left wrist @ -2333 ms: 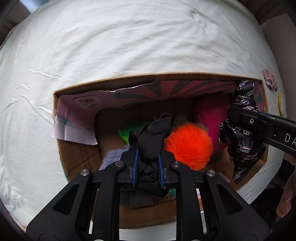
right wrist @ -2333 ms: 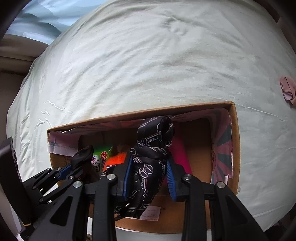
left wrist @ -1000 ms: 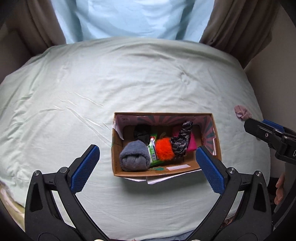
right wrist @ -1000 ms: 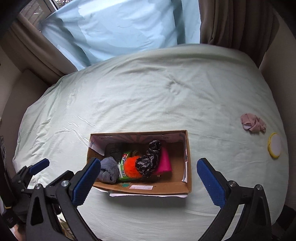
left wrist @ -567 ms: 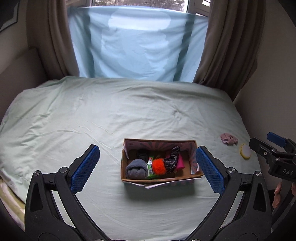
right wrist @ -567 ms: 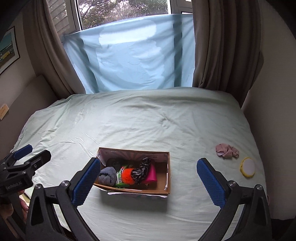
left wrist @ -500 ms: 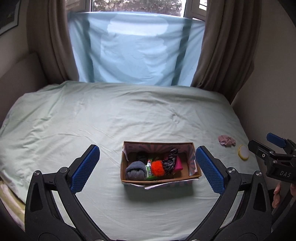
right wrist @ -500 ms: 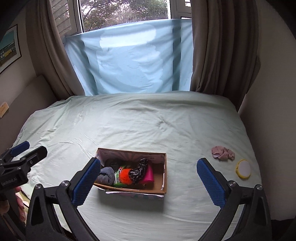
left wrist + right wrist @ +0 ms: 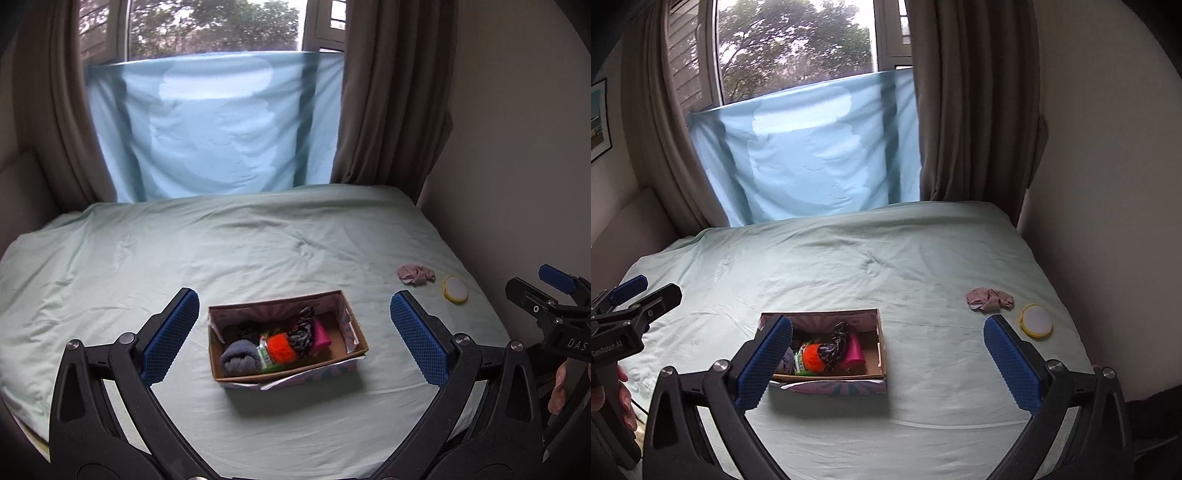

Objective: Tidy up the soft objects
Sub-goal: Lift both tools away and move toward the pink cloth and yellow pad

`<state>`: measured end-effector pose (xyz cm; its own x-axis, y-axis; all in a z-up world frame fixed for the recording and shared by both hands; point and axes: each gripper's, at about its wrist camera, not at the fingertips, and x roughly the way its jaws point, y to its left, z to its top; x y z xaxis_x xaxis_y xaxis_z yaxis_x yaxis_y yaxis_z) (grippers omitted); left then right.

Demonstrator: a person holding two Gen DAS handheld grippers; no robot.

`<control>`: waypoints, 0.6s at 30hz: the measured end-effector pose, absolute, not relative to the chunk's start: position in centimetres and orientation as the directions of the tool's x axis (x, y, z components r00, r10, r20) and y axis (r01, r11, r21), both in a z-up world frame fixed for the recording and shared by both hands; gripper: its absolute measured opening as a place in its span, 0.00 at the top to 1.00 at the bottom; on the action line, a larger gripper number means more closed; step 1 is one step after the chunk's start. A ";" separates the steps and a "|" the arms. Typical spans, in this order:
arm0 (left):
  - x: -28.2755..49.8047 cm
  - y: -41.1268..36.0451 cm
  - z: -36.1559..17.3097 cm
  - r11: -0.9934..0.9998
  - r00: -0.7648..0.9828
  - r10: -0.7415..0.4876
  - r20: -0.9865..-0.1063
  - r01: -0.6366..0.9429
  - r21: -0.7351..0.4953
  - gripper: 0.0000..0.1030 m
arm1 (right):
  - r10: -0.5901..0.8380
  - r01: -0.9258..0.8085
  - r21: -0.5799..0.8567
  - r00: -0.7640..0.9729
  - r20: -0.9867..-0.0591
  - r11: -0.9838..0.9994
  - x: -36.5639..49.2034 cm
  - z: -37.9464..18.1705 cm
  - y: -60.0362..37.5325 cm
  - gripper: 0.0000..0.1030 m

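Note:
A cardboard box (image 9: 356,334) (image 9: 881,354) sits on the pale green bed. Inside it lie a grey rolled sock (image 9: 239,362), a green packet (image 9: 264,355), an orange pompom (image 9: 281,348) (image 9: 812,355), a black patterned scarf (image 9: 304,330) (image 9: 835,345), a black cloth (image 9: 248,331) and a pink item (image 9: 320,336) (image 9: 854,352). My left gripper (image 9: 294,336) stands wide open and empty, held back above the box. My right gripper (image 9: 886,356) is likewise wide open and empty. A pink crumpled cloth (image 9: 415,274) (image 9: 988,299) and a yellow round puff (image 9: 455,290) (image 9: 1036,320) lie on the bed at the right.
The bed (image 9: 184,258) fills the view, with a wall along its right side. A blue sheet (image 9: 221,133) hangs over the window between brown curtains (image 9: 384,92). A hand holds each gripper's handle at the frame edges.
Both grippers let go of the black cloth and the scarf into the box, opened wide, and pulled up and far back from the bed.

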<state>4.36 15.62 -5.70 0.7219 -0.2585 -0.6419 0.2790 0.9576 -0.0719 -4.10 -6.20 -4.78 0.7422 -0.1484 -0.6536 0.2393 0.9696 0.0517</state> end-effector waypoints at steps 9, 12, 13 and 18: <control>7.1 7.4 -5.5 0.890 0.686 -0.359 -0.633 0.455 -0.011 0.00 | -0.301 0.436 0.050 0.697 -0.651 0.899 -6.4 -5.4 -13.6 0.00; 8.1 3.7 -6.0 0.859 0.658 -0.400 -0.638 0.512 -0.011 0.00 | -0.341 0.479 0.039 0.676 -0.653 0.877 -6.7 -5.7 -16.6 0.00; 8.4 2.3 -6.2 0.849 0.647 -0.412 -0.641 0.528 -0.013 0.00 | -0.350 0.489 0.035 0.670 -0.654 0.871 -6.7 -5.8 -17.7 0.00; 10.4 -4.9 -8.3 0.812 0.590 -0.453 -0.668 0.583 -0.036 0.00 | -0.372 0.518 0.024 0.645 -0.667 0.855 -5.9 -7.2 -23.4 0.00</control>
<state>10.41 -4.93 -8.26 0.5899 -0.4533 -0.6682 0.5829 0.8117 -0.0361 -5.88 -23.38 -7.21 0.6449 -0.3725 -0.6674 0.5182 0.8549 0.0236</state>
